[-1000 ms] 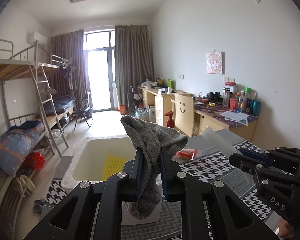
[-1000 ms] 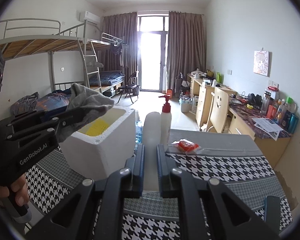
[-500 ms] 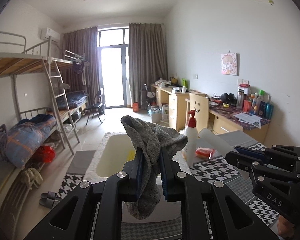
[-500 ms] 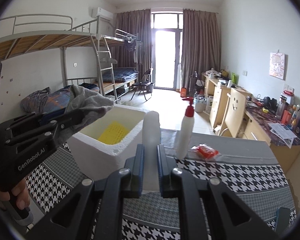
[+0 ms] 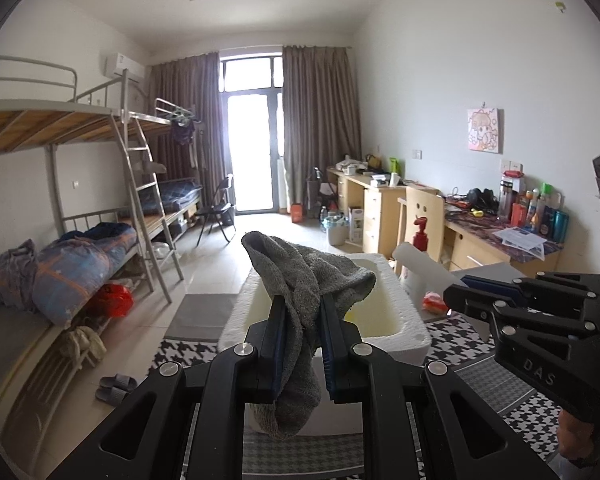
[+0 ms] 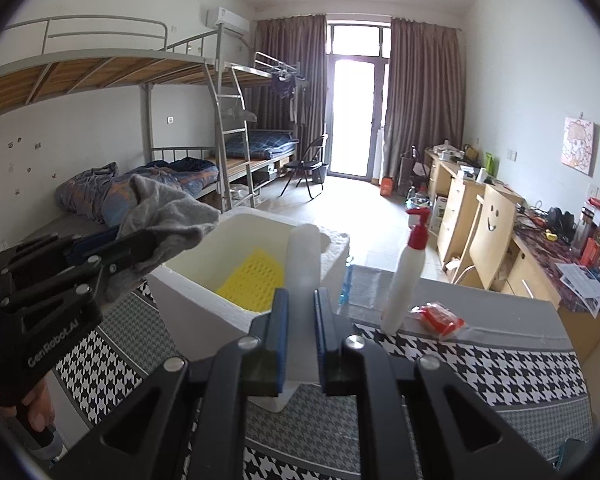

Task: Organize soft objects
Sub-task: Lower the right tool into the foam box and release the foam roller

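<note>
My left gripper (image 5: pixel 300 340) is shut on a grey cloth (image 5: pixel 300 280), held above the near edge of a white foam box (image 5: pixel 404 312). The cloth also shows in the right wrist view (image 6: pixel 164 216), left of the box (image 6: pixel 204 300). A yellow perforated pad (image 6: pixel 256 280) lies inside the box. My right gripper (image 6: pixel 300 340) is shut on a white translucent cylinder (image 6: pixel 302 264), held just right of the box; it shows in the left wrist view (image 5: pixel 424 264) too.
A white pump bottle with a red top (image 6: pixel 404 280) and a red packet (image 6: pixel 440 318) stand on the houndstooth tablecloth (image 6: pixel 480 364) right of the box. Bunk beds (image 6: pixel 140 80) line the left wall, desks (image 6: pixel 500 216) the right.
Both grippers have swung so the box now sits more centred and nearer in both views. The pump bottle has shifted right in the right wrist view. Both grips are unchanged.
</note>
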Demonstrator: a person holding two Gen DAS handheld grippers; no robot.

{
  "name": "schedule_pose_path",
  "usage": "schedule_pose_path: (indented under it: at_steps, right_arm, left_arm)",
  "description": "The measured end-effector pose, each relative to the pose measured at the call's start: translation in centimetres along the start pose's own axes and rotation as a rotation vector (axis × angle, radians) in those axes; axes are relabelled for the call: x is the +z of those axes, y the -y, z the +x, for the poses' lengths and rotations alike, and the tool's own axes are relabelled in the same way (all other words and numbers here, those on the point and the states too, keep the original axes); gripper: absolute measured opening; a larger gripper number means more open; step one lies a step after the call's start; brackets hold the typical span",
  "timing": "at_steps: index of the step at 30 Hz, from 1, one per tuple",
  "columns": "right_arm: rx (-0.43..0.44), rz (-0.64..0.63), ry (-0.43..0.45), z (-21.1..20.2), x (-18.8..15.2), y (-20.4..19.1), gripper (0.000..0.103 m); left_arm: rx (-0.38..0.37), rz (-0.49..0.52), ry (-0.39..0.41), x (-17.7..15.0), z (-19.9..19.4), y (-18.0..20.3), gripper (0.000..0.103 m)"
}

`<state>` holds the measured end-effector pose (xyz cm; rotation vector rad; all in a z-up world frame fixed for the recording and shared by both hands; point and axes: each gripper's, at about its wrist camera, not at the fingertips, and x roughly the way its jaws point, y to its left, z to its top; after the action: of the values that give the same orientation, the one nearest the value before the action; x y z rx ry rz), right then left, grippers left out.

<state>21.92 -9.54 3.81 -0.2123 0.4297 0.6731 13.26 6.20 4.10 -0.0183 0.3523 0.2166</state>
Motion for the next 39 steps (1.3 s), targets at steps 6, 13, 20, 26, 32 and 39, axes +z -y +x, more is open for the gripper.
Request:
schedule_pose_path:
  at_steps: [6, 13, 20, 26, 32, 39]
  right_arm:
    - [0.017, -0.014, -0.019, 1.3, 1.0, -0.7, 0.015]
    - [0.021, -0.038, -0.035, 3.1, 1.7, -1.7, 0.015]
    - [0.033, -0.033, -0.049, 4.3, 2.5, -1.7, 0.015]
    - [0.038, -0.037, -0.067, 5.1, 2.7, -1.6, 0.015]
    - [0.051, -0.030, -0.094, 6.1, 2.7, -1.7, 0.015]
    - [0.069, -0.024, -0.119, 7.1, 2.8, -1.8, 0.016]
  left_arm:
    - [0.026, -0.002, -0.007, -0.3, -0.1, -0.5, 0.017]
    - [0.054, -0.027, -0.017, -1.0, -0.1, -1.9, 0.017]
    - [0.073, -0.057, -0.041, -2.4, 0.0, -2.8, 0.017]
    - [0.068, -0.082, -0.060, -3.6, -0.4, -3.2, 0.017]
    - [0.090, -0.082, -0.044, -3.7, -1.7, -3.0, 0.017]
    - [0.107, -0.095, -0.034, -3.7, -2.4, -3.1, 0.017]
